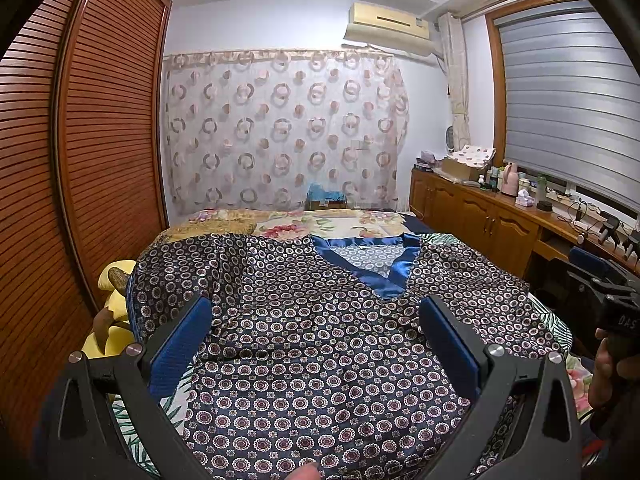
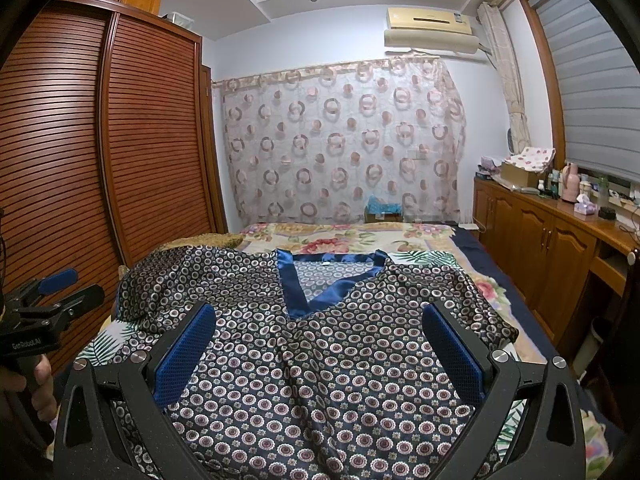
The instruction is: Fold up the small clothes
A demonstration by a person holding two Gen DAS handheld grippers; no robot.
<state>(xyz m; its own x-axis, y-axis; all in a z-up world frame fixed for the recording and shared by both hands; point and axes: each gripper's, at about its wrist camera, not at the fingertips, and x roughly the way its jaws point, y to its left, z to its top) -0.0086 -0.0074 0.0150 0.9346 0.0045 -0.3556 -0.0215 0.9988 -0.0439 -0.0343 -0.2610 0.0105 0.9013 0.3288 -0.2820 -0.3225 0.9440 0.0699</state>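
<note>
A dark navy satin top (image 1: 320, 320) with a ring pattern and a blue V-neck collar (image 1: 384, 268) lies spread flat on the bed, collar at the far end. It also shows in the right wrist view (image 2: 328, 352). My left gripper (image 1: 316, 312) hovers open above the shirt's lower middle, holding nothing. My right gripper (image 2: 320, 320) hovers open above the shirt's lower part, also empty. The left gripper shows at the left edge of the right wrist view (image 2: 60, 288), and the right gripper's body at the right edge of the left wrist view (image 1: 616, 304).
The bed (image 2: 360, 240) has a floral cover. A slatted wooden wardrobe (image 1: 100, 140) stands to the left. A wooden cabinet (image 2: 560, 232) with bottles runs along the right under a window. A yellow plush toy (image 1: 112, 320) sits at the bed's left side.
</note>
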